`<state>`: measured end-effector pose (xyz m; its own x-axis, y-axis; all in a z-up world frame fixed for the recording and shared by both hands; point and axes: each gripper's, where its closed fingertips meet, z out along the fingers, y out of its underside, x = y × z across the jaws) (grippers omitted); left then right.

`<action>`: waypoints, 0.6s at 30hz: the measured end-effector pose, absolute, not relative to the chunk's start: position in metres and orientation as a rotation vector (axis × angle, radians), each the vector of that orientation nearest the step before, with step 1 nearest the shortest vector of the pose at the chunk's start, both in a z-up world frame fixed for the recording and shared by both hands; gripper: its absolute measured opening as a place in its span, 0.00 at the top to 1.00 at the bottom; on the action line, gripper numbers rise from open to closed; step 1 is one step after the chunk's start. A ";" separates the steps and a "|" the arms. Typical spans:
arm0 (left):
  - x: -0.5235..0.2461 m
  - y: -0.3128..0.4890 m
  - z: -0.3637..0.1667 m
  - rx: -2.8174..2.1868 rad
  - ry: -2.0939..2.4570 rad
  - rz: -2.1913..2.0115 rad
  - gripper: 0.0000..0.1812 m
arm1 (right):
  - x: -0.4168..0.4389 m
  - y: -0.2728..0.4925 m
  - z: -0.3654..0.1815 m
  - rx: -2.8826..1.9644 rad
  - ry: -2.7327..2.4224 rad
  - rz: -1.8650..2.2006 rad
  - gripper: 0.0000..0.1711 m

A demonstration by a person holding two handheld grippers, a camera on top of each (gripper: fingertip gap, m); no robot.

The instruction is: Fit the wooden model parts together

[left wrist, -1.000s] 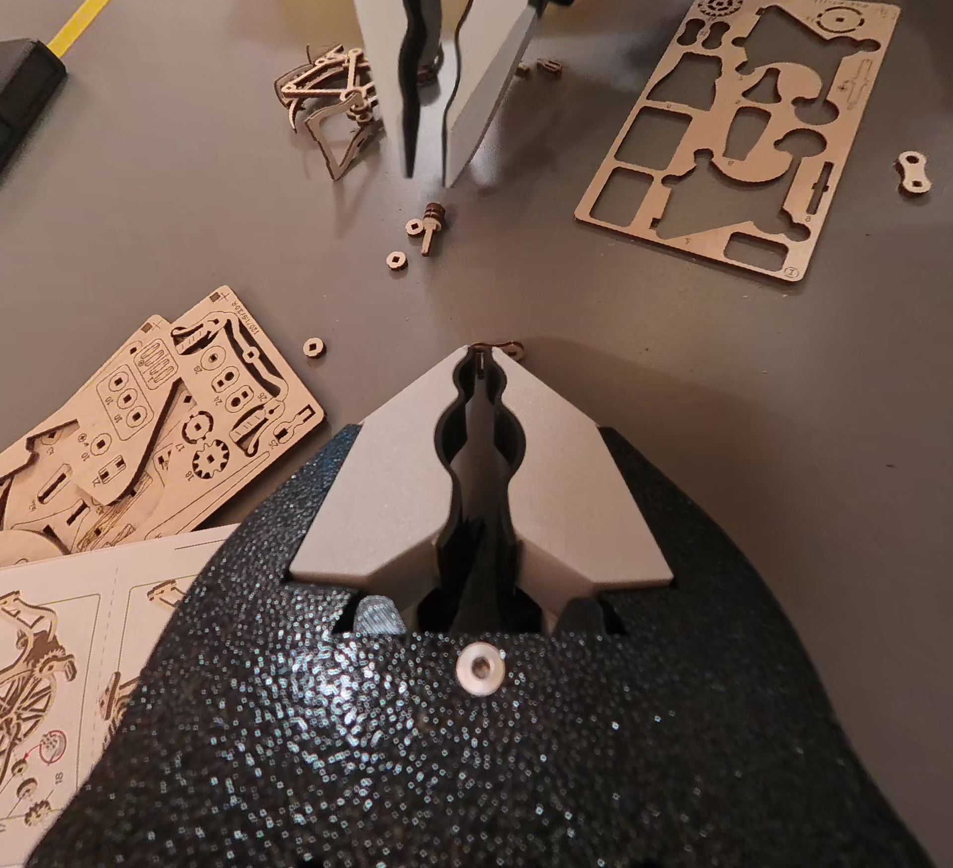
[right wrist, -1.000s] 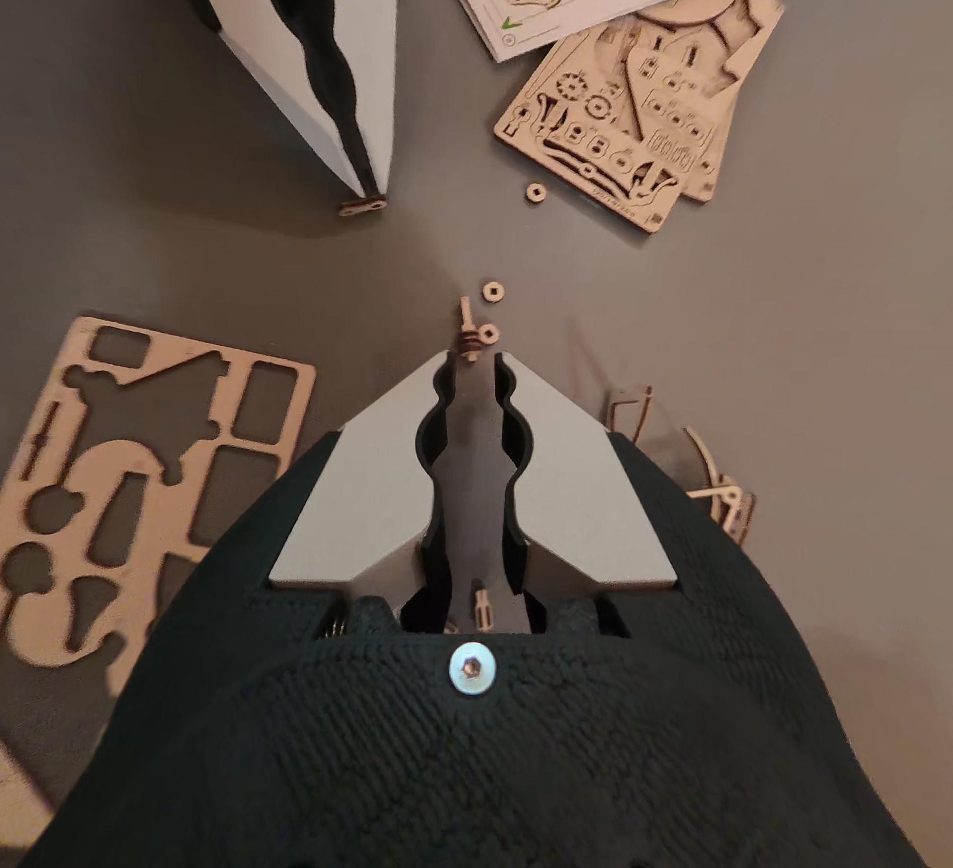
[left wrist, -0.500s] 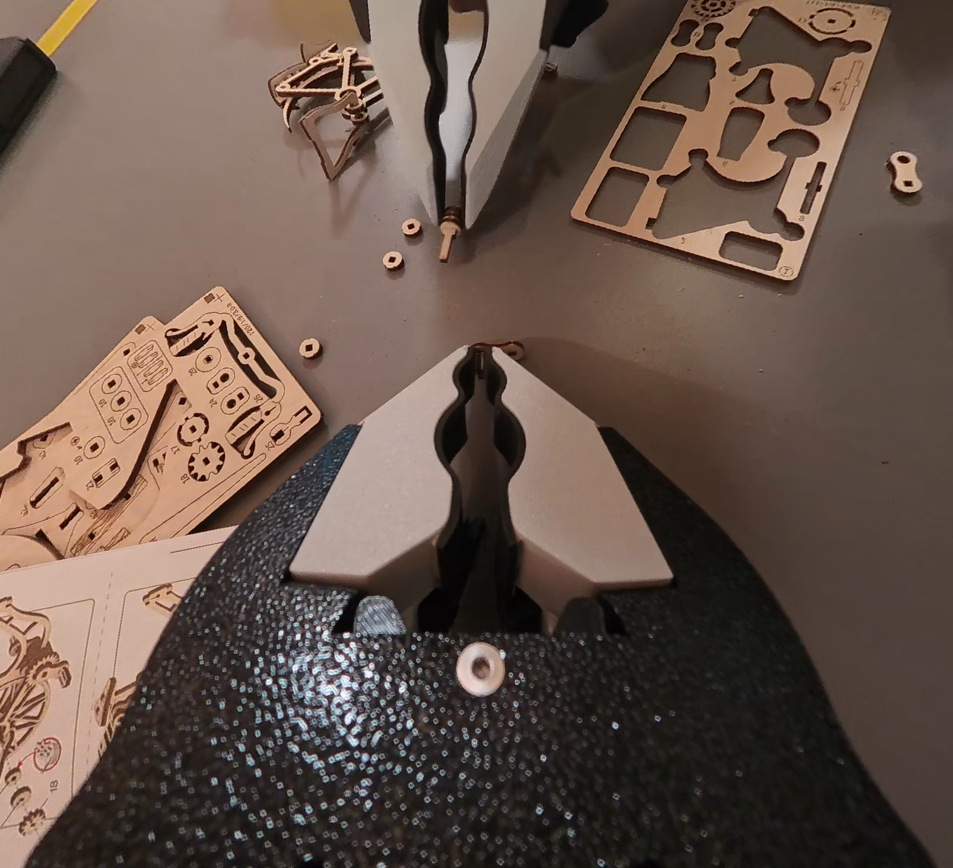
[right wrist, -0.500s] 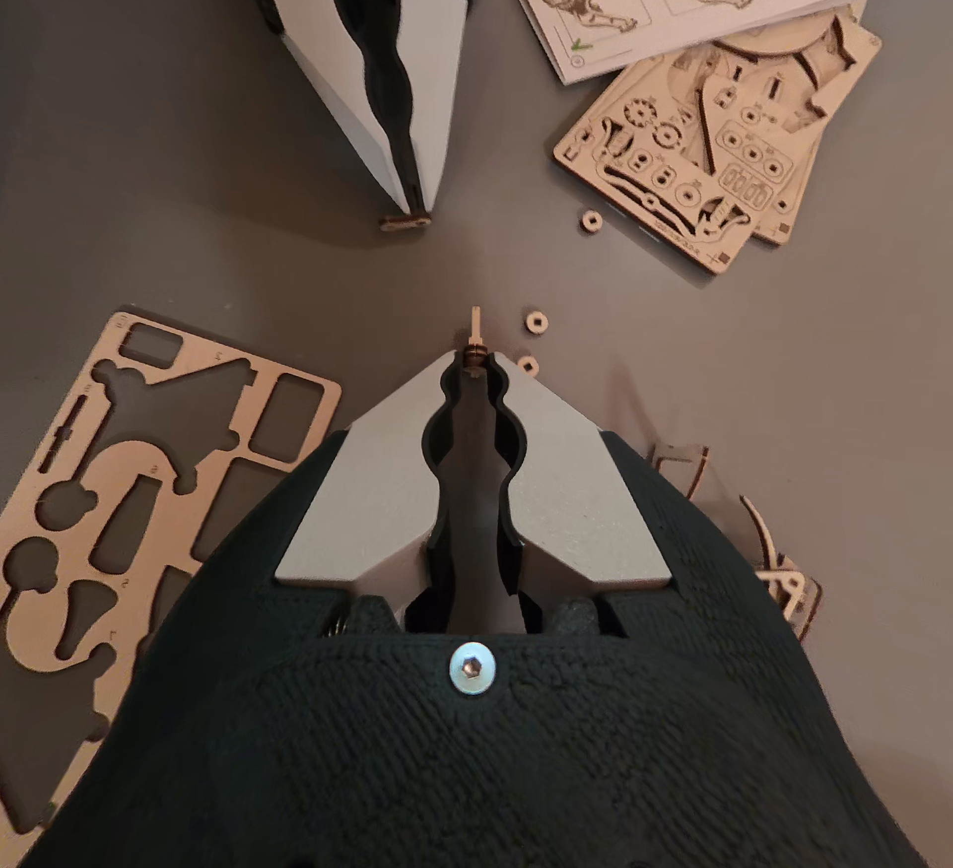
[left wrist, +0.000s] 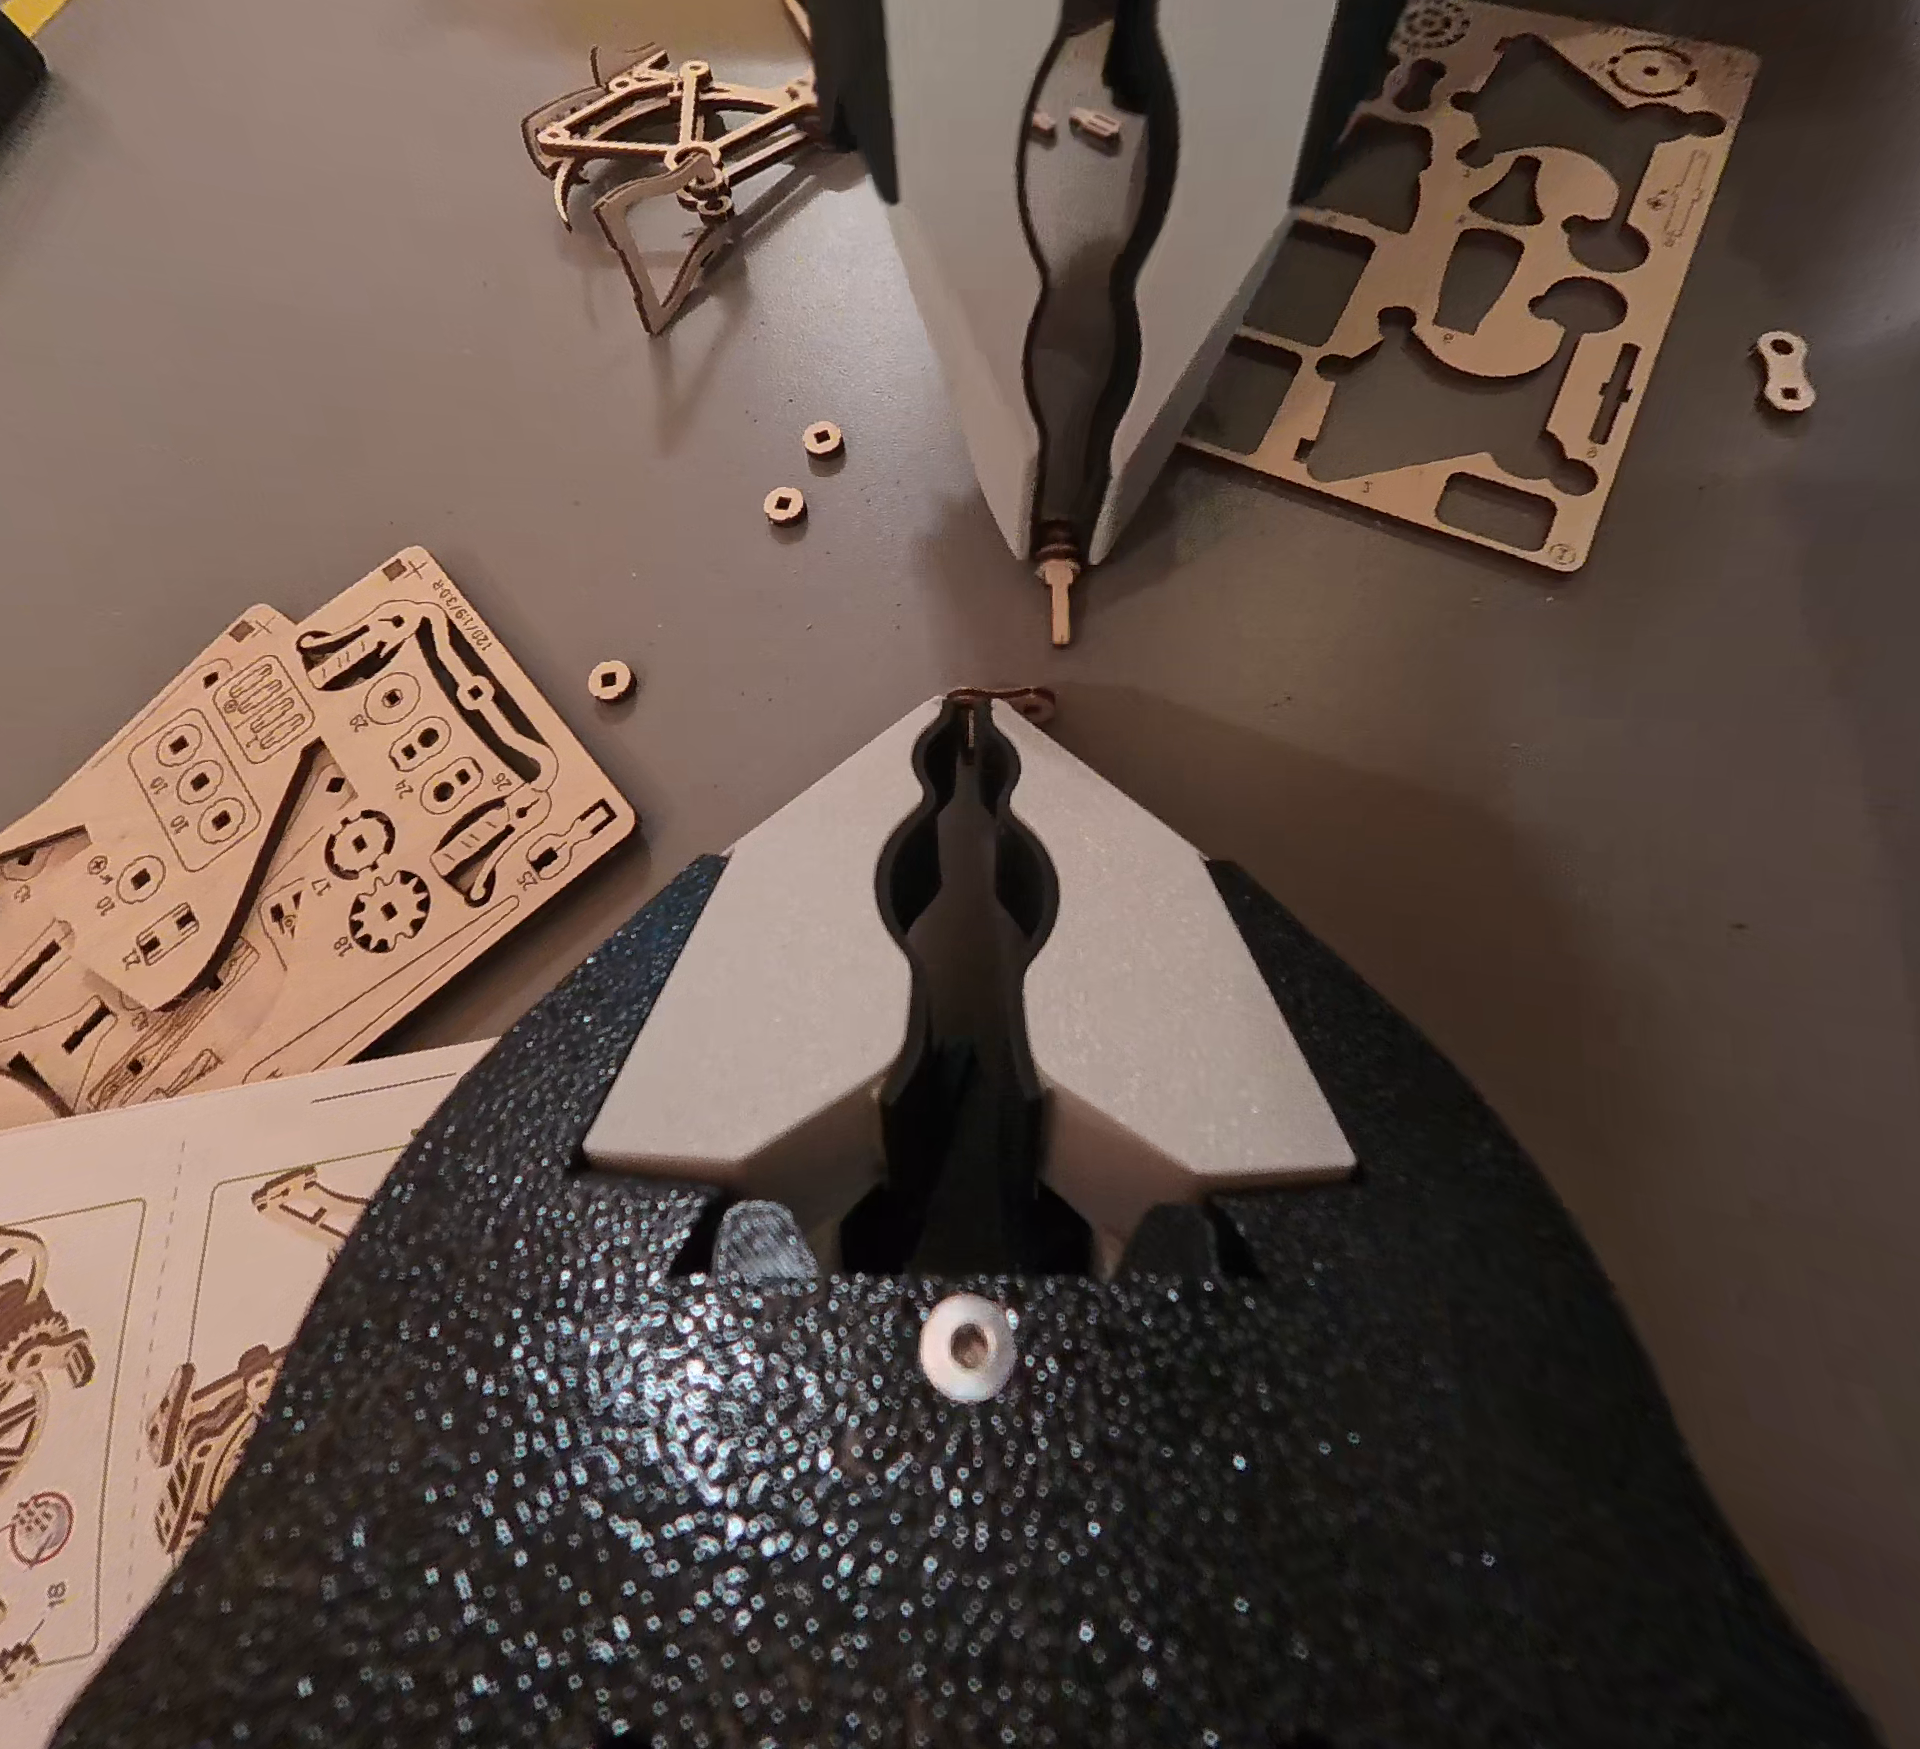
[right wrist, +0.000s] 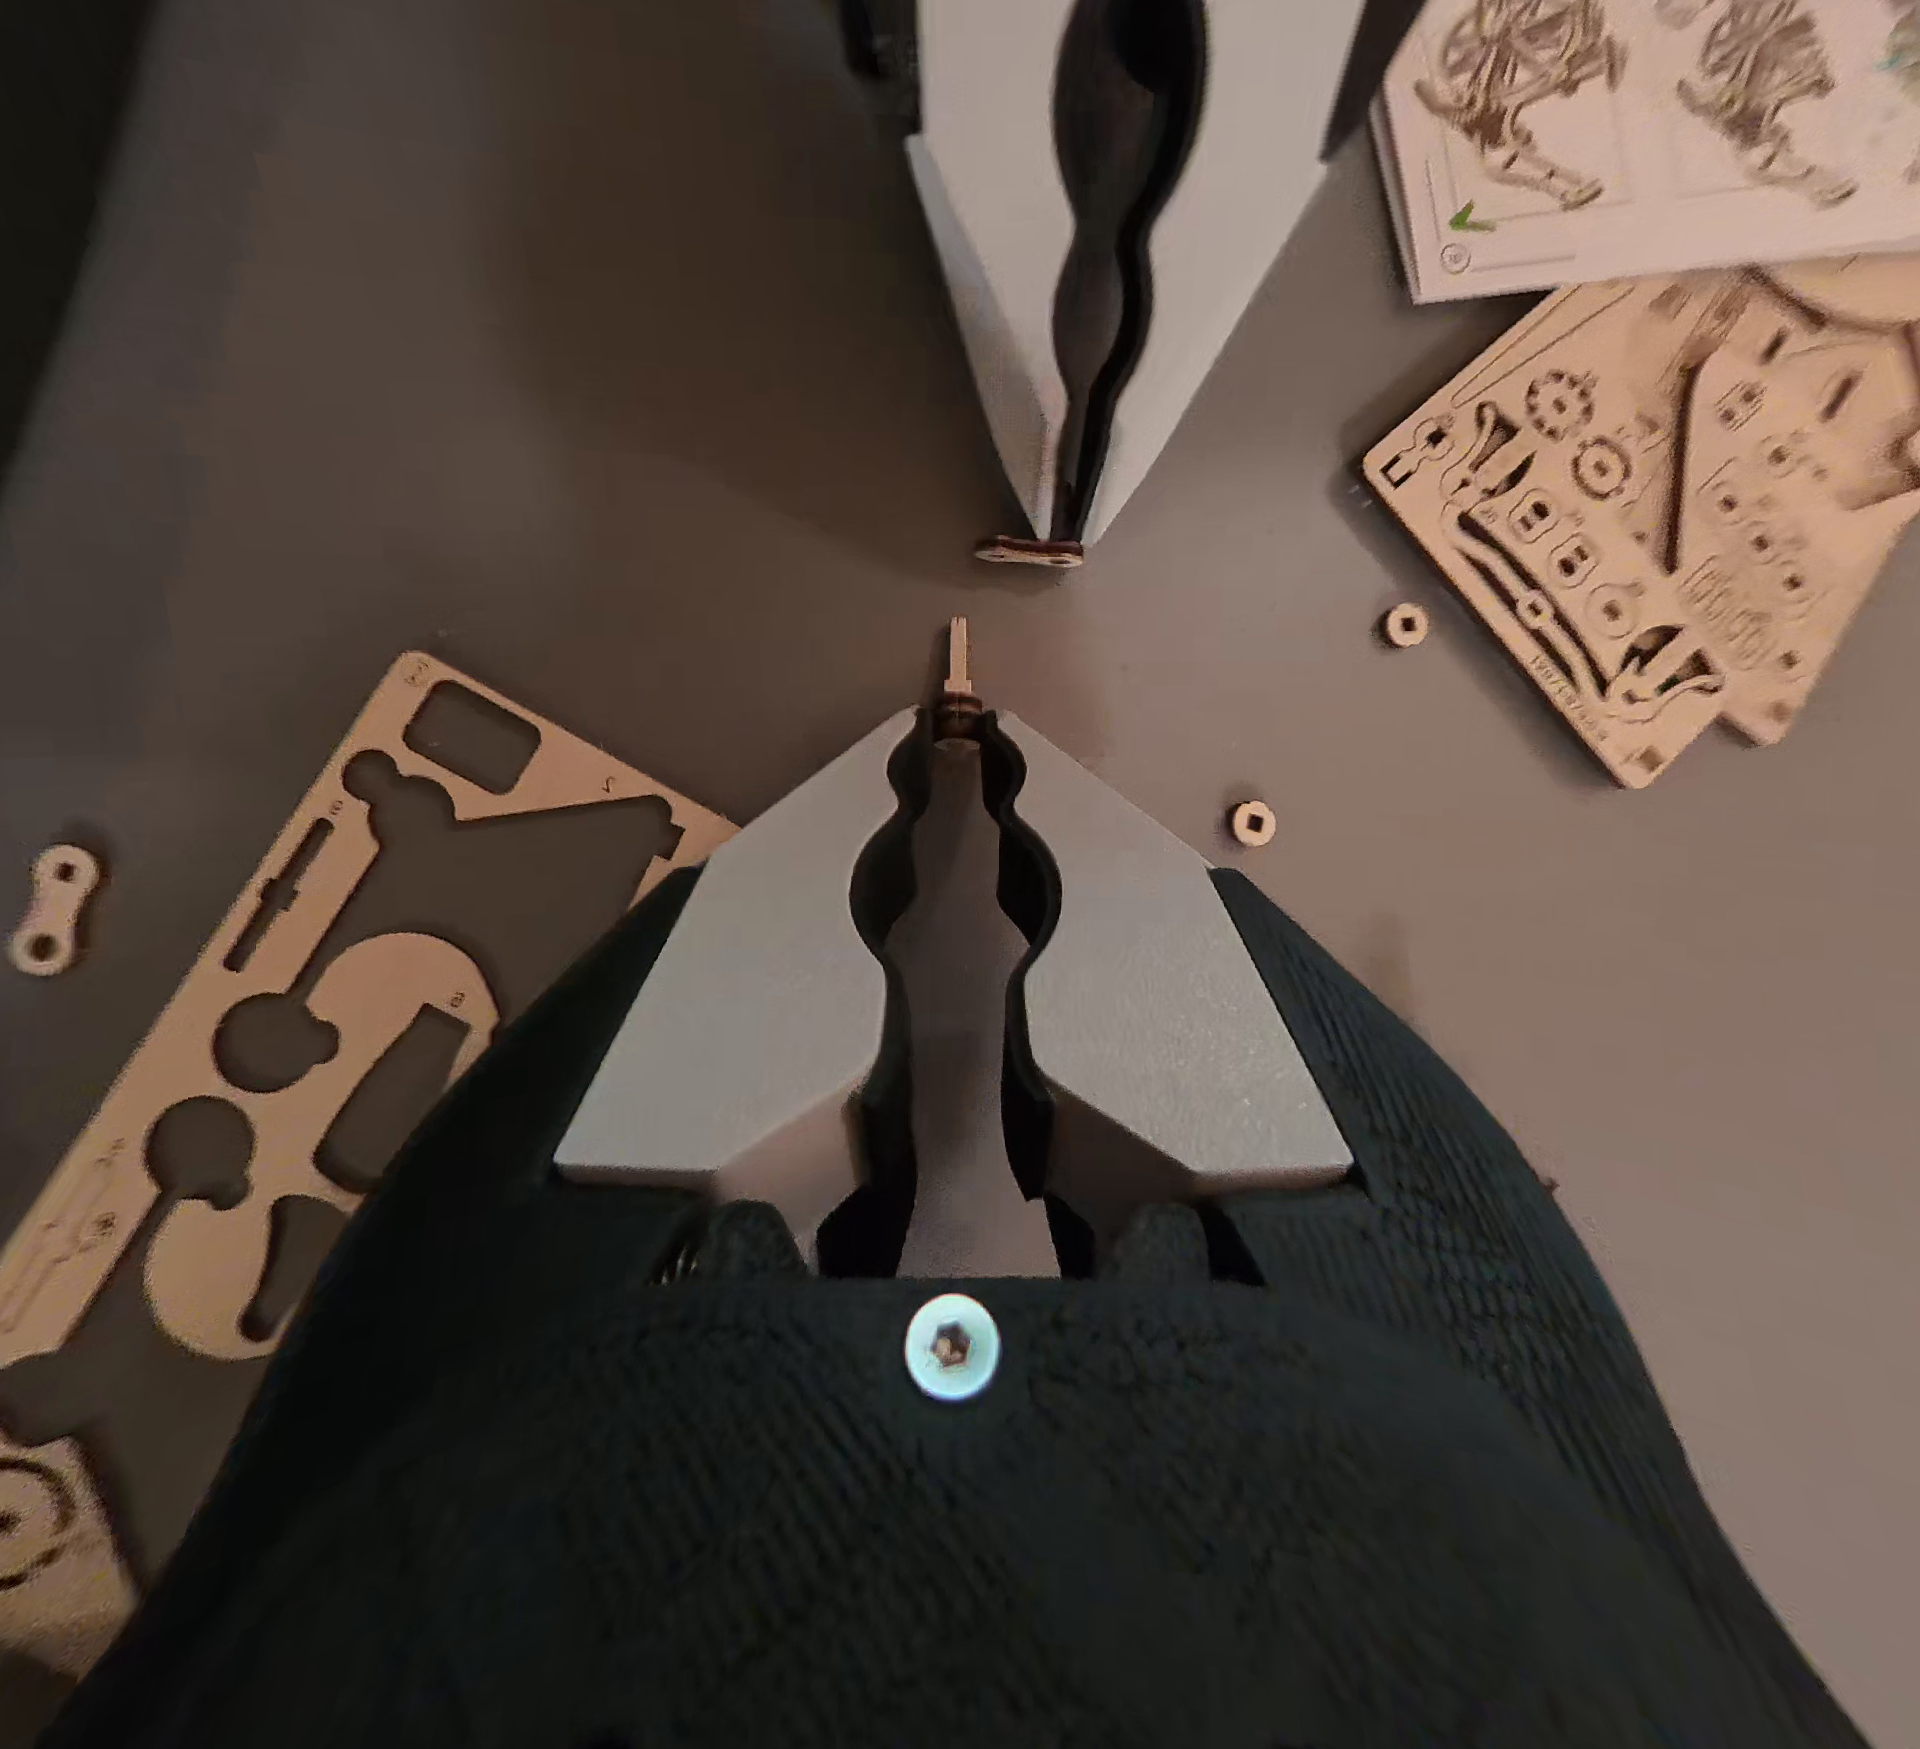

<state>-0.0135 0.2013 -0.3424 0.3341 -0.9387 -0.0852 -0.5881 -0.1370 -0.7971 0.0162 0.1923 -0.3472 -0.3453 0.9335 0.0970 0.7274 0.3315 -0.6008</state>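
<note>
My left gripper (left wrist: 977, 712) is shut on a small flat wooden link (left wrist: 1003, 693), seen edge-on at its tips. My right gripper (right wrist: 956, 720) is shut on a short wooden pin (right wrist: 958, 660) that sticks out forward. The two grippers point tip to tip just above the grey table, with a small gap between pin and link. In the left wrist view the right gripper (left wrist: 1058, 541) comes in from the top with the pin (left wrist: 1060, 603). In the right wrist view the left gripper (right wrist: 1051, 527) holds the link (right wrist: 1029, 551).
A partly built wooden frame (left wrist: 665, 161) lies at the far left. An emptied parts sheet (left wrist: 1475, 265) and a loose link (left wrist: 1785, 369) lie to the right. Uncut parts sheets (left wrist: 312, 816), a booklet (left wrist: 156, 1336) and small washers (left wrist: 821, 439) lie to the left. My right fingertips sit around 4 cm from my left ones.
My right gripper closed on the pin on the table, picked it up and carried it toward my left gripper. The left gripper has kept hold of the link and barely moved.
</note>
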 end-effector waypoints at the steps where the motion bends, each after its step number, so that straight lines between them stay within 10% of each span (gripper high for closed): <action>1: -0.014 0.201 -0.342 -1.831 1.352 -0.579 0.99 | 0.016 0.193 -0.348 -1.523 -2.176 0.686 0.96; 18: -0.015 0.192 -0.337 -1.761 1.430 -0.534 0.79 | 0.014 0.195 -0.337 -1.755 -2.036 1.028 0.96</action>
